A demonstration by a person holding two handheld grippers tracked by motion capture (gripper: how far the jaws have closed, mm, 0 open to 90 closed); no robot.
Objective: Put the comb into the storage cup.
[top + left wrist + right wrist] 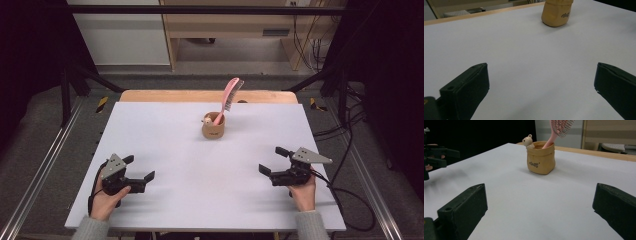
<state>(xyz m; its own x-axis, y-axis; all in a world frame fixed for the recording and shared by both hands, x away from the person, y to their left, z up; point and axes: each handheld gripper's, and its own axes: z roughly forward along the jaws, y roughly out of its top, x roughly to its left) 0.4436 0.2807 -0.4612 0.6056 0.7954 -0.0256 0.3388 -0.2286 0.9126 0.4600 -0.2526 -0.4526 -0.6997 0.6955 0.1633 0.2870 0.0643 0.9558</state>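
Probably light and stiff, the pink plastic hairbrush (229, 97) leans bristles-up in the tan bag-shaped ceramic cup (213, 127) mid-table, best pinched on its slim handle above the rim, while the left gripper (138, 168) and right gripper (273, 160) rest wide open, empty

One tan pot (213, 127) (bear figure on its rim), one pink hairbrush (228, 98), two grippers, one table (165, 145)

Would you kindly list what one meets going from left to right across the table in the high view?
Left tool → tan pot with the pink hairbrush standing in it → right tool.
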